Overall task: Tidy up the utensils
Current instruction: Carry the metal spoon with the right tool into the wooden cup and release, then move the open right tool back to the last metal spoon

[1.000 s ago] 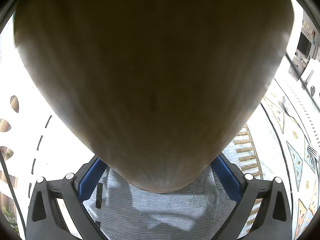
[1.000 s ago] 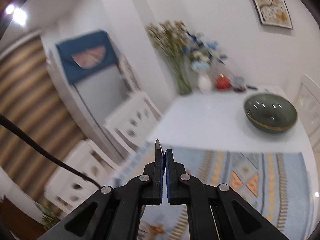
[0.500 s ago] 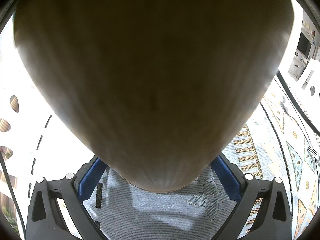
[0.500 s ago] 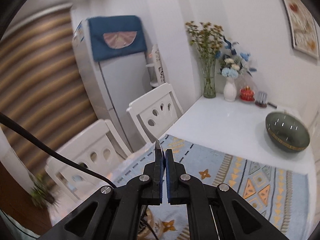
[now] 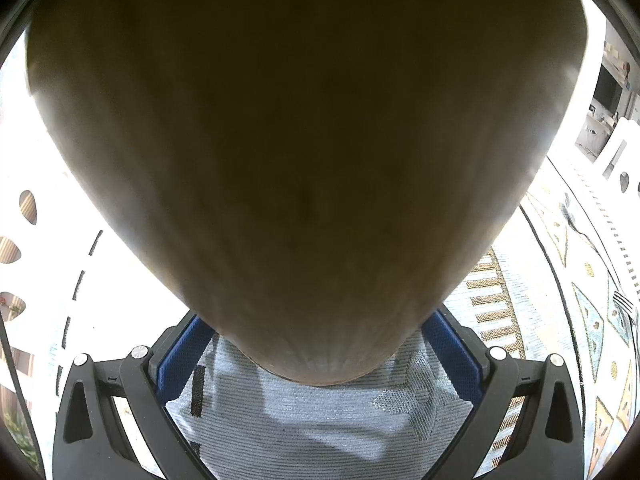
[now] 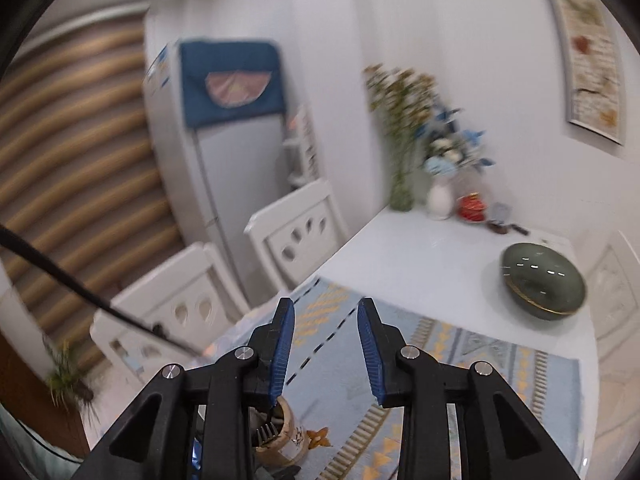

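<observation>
**Mia:** Where is the pot (image 5: pixel 304 140) for the forks and spoons?

**Sam:** Right in the left claw (image 5: pixel 316 320). The two blue pads (image 5: pixel 180 354) press on its sides, so the claw is gripping it. Its bottom looks just above the mat (image 5: pixel 320 424), or maybe it is touching. I can't tell.

**Mia:** And the right claw (image 6: pixel 326 308)?

**Sam:** It has just been opening. Nothing is between its sides. It hangs over the pot, close to it.

**Mia:** What could go wrong?

**Sam:** The pot is round and smooth. If the left claw lets go a bit, I think it could slip or tip over. And if the right claw drops down, it could bump the fork prongs (image 6: pixel 267 432) sticking up inside.

**Mia:** Do both cameras show the same things?

**Sam:** No. In the left one the pot fills nearly everything, and you can't see inside it. It does show a loose fork (image 5: pixel 626 312) on the mat, far to the side. The right one looks down into the pot and shows a green bowl (image 6: pixel 544 286) on the white surface (image 6: pixel 420 256), well apart from the pot.
</observation>
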`<state>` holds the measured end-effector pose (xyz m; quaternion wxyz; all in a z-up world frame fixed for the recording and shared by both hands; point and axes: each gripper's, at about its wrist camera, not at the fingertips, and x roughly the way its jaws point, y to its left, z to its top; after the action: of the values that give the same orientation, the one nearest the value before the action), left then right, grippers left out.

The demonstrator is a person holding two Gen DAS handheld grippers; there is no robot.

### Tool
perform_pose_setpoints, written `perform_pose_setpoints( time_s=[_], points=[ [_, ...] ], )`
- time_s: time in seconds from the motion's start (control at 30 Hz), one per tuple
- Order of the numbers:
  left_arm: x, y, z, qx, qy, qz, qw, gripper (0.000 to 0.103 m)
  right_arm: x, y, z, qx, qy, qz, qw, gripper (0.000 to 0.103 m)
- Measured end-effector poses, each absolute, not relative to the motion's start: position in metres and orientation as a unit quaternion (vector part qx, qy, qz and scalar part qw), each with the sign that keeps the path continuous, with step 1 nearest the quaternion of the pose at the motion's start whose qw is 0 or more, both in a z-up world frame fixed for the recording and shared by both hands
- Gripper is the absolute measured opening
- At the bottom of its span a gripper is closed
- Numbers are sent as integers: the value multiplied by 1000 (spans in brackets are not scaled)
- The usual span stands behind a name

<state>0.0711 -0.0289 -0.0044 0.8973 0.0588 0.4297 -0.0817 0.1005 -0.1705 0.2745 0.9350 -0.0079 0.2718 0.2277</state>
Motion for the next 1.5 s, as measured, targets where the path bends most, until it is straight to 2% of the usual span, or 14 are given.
perform_pose_setpoints(
  time_s=[0.07, 0.2, 0.27, 0.33, 0.37, 0.53, 0.67, 0.83, 0.97, 1.07, 1.13, 1.17, 1.5],
  points=[
    [71, -30, -4, 59, 430, -82, 897, 102, 83, -194, 294, 21, 261, 222, 939, 32],
    [71, -30, -4, 59, 430, -82, 897, 102, 45, -232, 314, 71, 266, 225, 935, 47],
    [71, -30, -4, 59, 430, -82, 897, 102, 27, -246, 314, 86, 278, 217, 932, 48],
    [71, -30, -4, 59, 430, -82, 897, 102, 13, -255, 299, 95, 308, 192, 927, 52],
    [71, -30, -4, 59, 430, -81, 897, 102, 11, -256, 291, 97, 326, 180, 923, 58],
    [71, -29, -4, 59, 430, -82, 897, 102, 10, -255, 174, 153, 474, 108, 861, 61],
    [72, -27, -4, 57, 430, -84, 897, 102, 12, -231, 83, 86, 539, 63, 835, 60],
    [71, -26, -5, 56, 430, -87, 897, 102, 24, -221, 25, 43, 543, 27, 838, 60],
    [71, -26, -7, 57, 430, -86, 897, 102, 28, -218, 9, 2, 509, -7, 861, 62],
    [71, -24, -8, 57, 430, -85, 897, 102, 24, -215, 6, -17, 483, -8, 875, 72],
    [71, -24, -8, 58, 430, -84, 897, 102, 22, -217, 4, -14, 477, -19, 879, 87],
    [71, -24, -7, 58, 430, -84, 897, 102, 20, -220, 2, -7, 478, -31, 878, 103],
    [72, -29, -7, 59, 430, -82, 897, 102, 7, -223, -1, 0, 455, -34, 890, 103]
  ],
)
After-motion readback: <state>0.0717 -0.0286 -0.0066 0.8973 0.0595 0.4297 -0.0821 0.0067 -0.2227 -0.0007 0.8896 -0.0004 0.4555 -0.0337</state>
